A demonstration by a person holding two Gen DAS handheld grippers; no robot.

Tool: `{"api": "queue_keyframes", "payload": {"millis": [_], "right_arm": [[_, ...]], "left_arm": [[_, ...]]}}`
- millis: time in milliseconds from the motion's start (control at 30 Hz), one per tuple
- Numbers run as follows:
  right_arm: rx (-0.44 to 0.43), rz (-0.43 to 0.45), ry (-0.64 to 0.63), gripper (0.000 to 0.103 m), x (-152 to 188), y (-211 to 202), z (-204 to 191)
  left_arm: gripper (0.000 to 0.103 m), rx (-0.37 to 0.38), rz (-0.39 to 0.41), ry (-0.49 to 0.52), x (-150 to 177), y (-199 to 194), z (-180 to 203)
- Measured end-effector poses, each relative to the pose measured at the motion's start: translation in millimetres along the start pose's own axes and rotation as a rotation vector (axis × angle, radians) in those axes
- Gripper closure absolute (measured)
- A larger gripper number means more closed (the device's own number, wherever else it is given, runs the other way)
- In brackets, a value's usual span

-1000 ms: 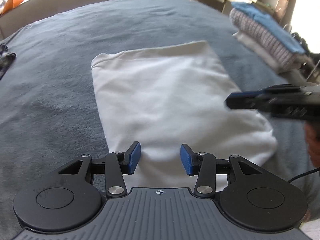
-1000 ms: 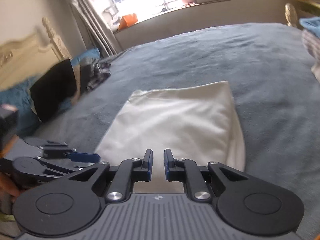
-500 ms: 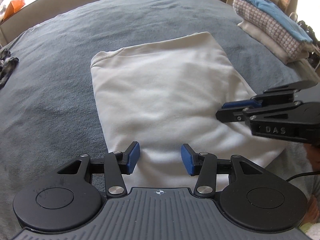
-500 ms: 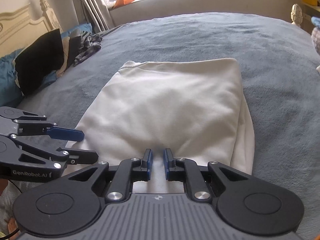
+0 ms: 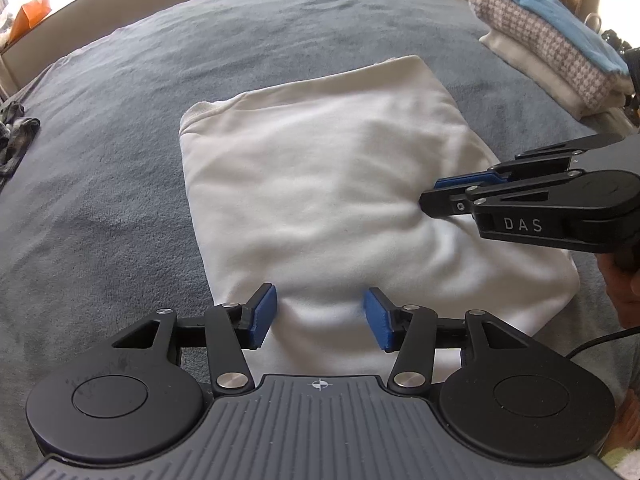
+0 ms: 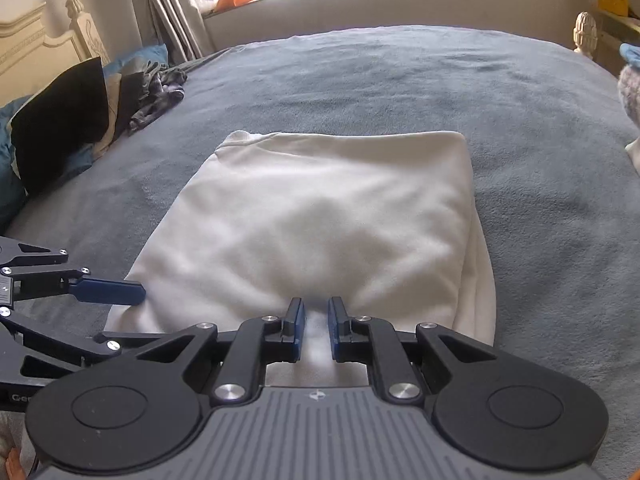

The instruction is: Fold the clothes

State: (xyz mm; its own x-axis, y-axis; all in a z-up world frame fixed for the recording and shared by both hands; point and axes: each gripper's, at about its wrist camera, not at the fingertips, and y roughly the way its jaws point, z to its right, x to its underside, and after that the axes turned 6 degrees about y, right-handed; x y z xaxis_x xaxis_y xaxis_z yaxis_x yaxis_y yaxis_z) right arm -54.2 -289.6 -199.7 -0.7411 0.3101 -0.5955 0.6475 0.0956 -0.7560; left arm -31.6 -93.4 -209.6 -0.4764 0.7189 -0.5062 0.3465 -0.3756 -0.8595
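Fuzzy grey-blue bedspread (image 5: 140, 128) w/ a soft white fleece garment (image 5: 320, 184) folded into a rectangle. Left gripper (image 5: 320, 316) opening over its near edge, pads not pressing. Right gripper (image 6: 316, 328) narrow, pinching a fleece ridge.

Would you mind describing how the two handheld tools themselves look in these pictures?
Both match: the left tool and right tool have black linkage arms with silver pivot screws, two round black discs, blue pads on the fingertips, and a ribbed grey body with a small crosshair mark. Seen from the side, the right one carries white "DAS" lettering. A thin black cable trails near it.
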Motion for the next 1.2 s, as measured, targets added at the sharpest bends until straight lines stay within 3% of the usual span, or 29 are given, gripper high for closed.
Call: {"api": "queue_keyframes", "payload": {"millis": [167,300,333,400,500,600,667,1200], "right_arm": [[-0.008,-0.008,0.022,0.089,-3,-1,2],[-0.020,0.043,0.065,0.089,-10,-14,10],[-0.028,0.061,0.085,0.088,-12,-19,14],[-0.046,0.099,0.161,0.074,-16,-30,34],[-0.040,0.128,0.282,0.068,-20,-43,68],[-0.062,0.116,0.450,0.067,-16,-47,105],[-0.072,0.116,0.498,0.066,-9,-48,116],[-0.076,0.036,0.559,0.065,17,-29,114]], "left_arm": [[0.053,-0.008,-0.005,0.006,-1,-1,2],[0.053,0.008,0.013,-0.009,0,-4,0],[0.053,0.030,0.037,-0.034,1,-8,-6],[0.053,0.075,0.090,-0.096,4,-16,-19],[0.049,0.092,0.118,-0.192,7,-17,-42],[0.049,0.104,0.091,-0.288,12,-11,-59],[0.049,0.107,0.072,-0.316,14,-6,-63],[0.042,0.075,0.060,-0.261,19,2,-49]]}}
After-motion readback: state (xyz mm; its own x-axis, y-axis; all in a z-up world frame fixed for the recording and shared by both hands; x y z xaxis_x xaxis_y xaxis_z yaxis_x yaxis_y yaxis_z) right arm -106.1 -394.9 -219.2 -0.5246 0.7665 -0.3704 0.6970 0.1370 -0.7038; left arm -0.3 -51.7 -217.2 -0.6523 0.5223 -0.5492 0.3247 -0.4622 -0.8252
